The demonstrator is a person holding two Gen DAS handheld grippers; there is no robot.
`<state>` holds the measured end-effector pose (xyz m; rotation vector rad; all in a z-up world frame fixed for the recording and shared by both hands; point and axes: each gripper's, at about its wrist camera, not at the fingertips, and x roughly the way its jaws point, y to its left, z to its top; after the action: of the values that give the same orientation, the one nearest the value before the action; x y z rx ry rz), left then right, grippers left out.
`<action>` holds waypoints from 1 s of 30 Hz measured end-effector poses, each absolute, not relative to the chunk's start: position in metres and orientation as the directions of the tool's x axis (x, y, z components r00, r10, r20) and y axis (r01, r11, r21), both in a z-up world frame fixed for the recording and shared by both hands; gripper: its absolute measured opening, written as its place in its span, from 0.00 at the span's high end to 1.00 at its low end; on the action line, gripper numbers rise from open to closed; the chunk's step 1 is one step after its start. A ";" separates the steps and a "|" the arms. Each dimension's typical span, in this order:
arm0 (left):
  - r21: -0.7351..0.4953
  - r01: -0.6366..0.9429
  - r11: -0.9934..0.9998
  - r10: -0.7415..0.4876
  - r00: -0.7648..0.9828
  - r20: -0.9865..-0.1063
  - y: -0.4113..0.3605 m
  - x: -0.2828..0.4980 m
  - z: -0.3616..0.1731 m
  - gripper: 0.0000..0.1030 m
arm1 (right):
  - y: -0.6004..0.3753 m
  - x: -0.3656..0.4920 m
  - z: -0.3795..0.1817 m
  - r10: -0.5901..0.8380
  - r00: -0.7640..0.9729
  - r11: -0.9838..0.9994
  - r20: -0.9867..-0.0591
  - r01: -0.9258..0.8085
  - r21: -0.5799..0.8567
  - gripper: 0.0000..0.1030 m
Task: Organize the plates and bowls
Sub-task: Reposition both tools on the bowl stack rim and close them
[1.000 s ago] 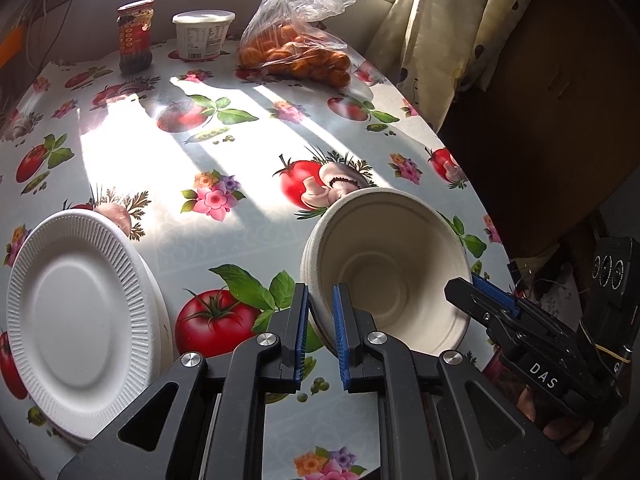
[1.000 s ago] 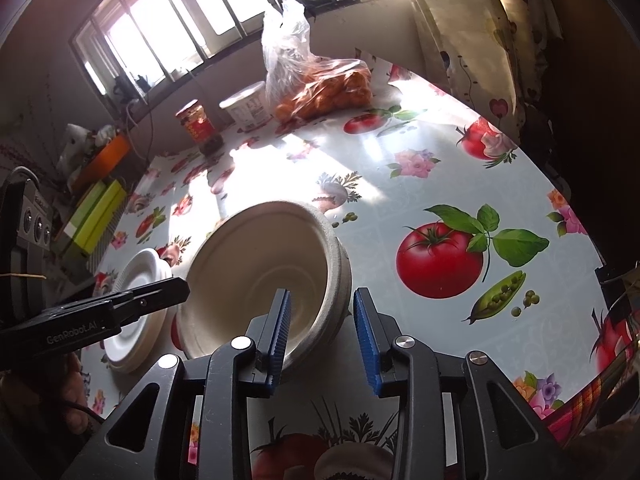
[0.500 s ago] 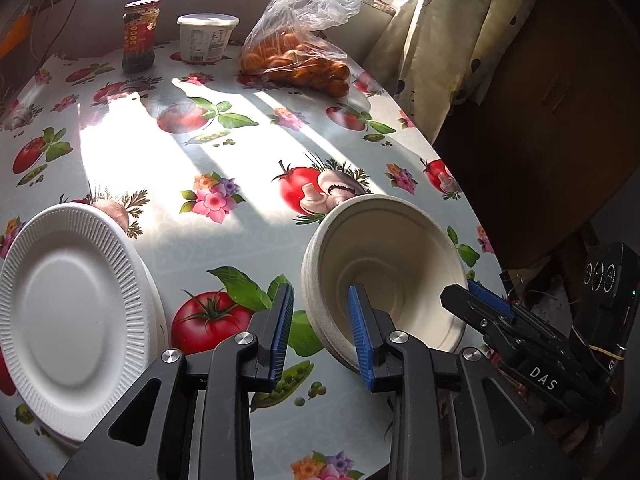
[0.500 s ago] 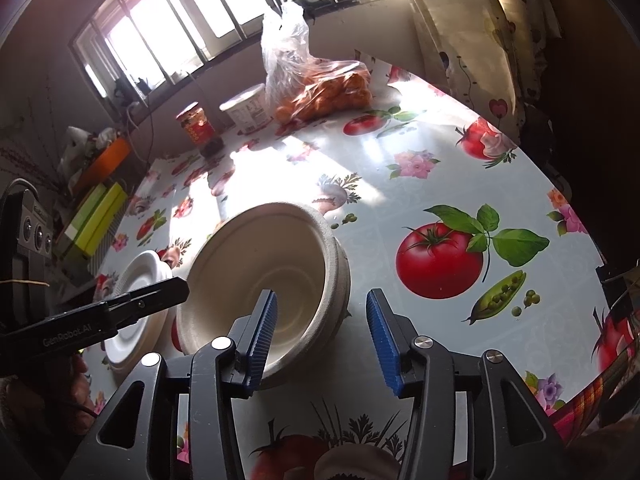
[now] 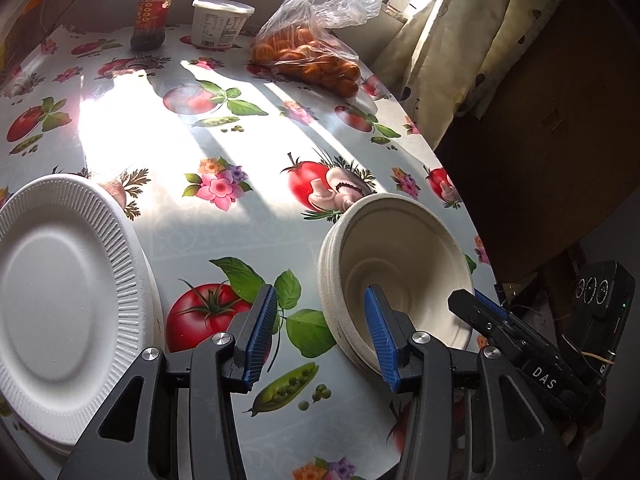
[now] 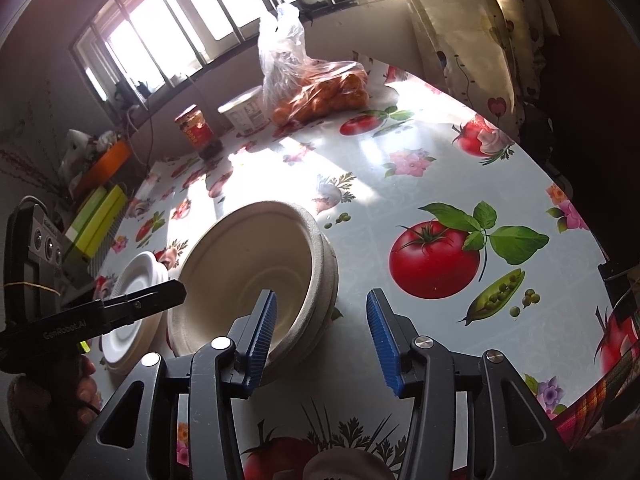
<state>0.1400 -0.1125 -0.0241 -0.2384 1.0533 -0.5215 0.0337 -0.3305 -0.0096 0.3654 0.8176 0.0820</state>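
Note:
A stack of beige paper bowls [image 5: 404, 264] stands on the printed tablecloth near the table's right edge; it also shows in the right wrist view [image 6: 256, 268]. A stack of white ribbed paper plates [image 5: 60, 300] lies at the left; in the right wrist view the plates [image 6: 132, 312] lie beyond the bowls. My left gripper [image 5: 322, 334] is open, straddling the bowls' near-left rim. My right gripper [image 6: 320, 338] is open, straddling the bowls' near-right rim. Neither grips anything.
At the table's far side stand a dark jar [image 5: 154, 12], a white tub [image 5: 220, 22] and a plastic bag of oranges [image 5: 316, 48]. A curtain [image 5: 472, 36] hangs right of the table. The table edge [image 5: 460, 200] runs just behind the bowls.
Both grippers have opened wide and let go of the bowl rim. The bowl stack has settled onto the table.

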 end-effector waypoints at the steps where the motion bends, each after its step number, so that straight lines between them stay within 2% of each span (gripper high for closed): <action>1: -0.424 0.297 0.855 -0.514 0.386 -0.766 -0.113 0.140 -0.025 0.55 | -0.330 0.034 -0.010 0.213 0.685 0.934 -0.697 0.066 0.350 0.55; 13: -0.400 0.309 0.863 -0.499 0.388 -0.775 -0.119 0.137 -0.027 0.55 | -0.329 0.036 -0.016 0.237 0.682 0.932 -0.692 0.043 0.361 0.56; 22: -0.409 0.304 0.861 -0.503 0.383 -0.775 -0.121 0.138 -0.029 0.55 | -0.331 0.036 -0.016 0.257 0.684 0.924 -0.682 0.034 0.381 0.68; 25: -0.412 0.300 0.860 -0.504 0.378 -0.777 -0.122 0.139 -0.030 0.63 | -0.331 0.036 -0.017 0.254 0.684 0.923 -0.684 0.040 0.383 0.70; 30: -0.418 0.301 0.857 -0.510 0.374 -0.775 -0.125 0.138 -0.031 0.70 | -0.331 0.036 -0.017 0.255 0.685 0.923 -0.683 0.038 0.382 0.73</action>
<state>0.1376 -0.1249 -0.0315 -0.2205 1.0682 -0.5245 0.0361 -0.3308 -0.0168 0.3858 0.8122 0.1251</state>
